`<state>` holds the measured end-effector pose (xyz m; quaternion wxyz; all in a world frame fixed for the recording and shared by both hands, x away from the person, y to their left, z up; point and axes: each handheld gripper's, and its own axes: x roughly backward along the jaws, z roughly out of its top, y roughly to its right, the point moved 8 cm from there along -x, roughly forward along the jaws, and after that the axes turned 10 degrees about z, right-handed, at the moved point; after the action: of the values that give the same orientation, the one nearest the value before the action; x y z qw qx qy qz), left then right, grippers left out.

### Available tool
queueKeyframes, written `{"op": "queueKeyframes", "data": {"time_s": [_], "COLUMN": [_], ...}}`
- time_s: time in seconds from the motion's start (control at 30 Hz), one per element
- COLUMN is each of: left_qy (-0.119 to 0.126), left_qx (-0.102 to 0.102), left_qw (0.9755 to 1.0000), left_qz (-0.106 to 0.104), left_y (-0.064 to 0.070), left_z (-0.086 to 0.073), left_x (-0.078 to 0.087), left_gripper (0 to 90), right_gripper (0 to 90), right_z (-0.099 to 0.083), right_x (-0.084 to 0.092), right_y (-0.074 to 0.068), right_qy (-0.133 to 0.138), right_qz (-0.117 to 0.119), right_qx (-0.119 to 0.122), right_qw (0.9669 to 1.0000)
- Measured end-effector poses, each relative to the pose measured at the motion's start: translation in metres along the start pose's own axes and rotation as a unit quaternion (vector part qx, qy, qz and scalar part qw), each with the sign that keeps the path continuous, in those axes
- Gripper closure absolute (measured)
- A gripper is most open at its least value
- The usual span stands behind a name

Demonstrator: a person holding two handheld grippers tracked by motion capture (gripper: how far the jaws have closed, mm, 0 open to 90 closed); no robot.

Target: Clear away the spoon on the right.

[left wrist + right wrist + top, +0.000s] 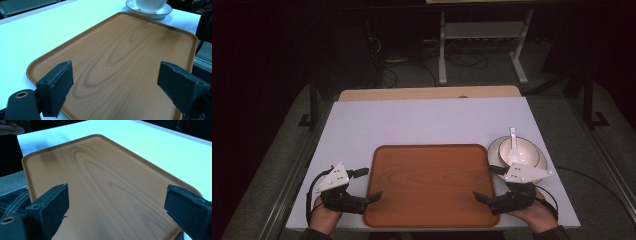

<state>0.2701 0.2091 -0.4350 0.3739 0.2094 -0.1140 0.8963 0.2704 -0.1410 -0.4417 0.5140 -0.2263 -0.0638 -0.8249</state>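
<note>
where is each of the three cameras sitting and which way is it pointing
High view: above the person's side, looking forward and down on the white table, wooden tray, bowl with spoon; both hands show, holding the left gripper and right gripper.
Left gripper view: rides the left gripper, facing across the tray toward the bowl; its open jaws show.
Right gripper view: rides the right gripper, facing across the tray; its open jaws show.
Shared: all three show tray and table.
</note>
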Motion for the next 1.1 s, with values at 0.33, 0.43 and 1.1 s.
{"op": "queueKeyframes", "data": {"time_s": [0.33,0.43,1.1], "left_qy": [0.000,0.001,0.001], "left_qx": [0.001,0.001,0.006], "left_qw": [1.0000,1.0000,1.0000], "left_qz": [0.000,-0.001,0.003], "left_y": [-0.001,-0.001,-0.002], "left_z": [0.001,0.000,-0.001], "left_x": [-0.001,-0.001,0.001], "left_gripper": [12.8,12.8,12.8], "right_gripper": [4.9,4.9,5.4], "right_z": [0.004,0.004,0.020], "right_x": [0.002,0.003,0.007], "right_y": [0.002,0.005,0.020], "right_qy": [0.002,0.001,0.005], "right_qz": [0.000,-0.003,-0.022], "right_qx": [-0.001,-0.003,0.004], "right_qw": [1.0000,1.0000,0.9997]}}
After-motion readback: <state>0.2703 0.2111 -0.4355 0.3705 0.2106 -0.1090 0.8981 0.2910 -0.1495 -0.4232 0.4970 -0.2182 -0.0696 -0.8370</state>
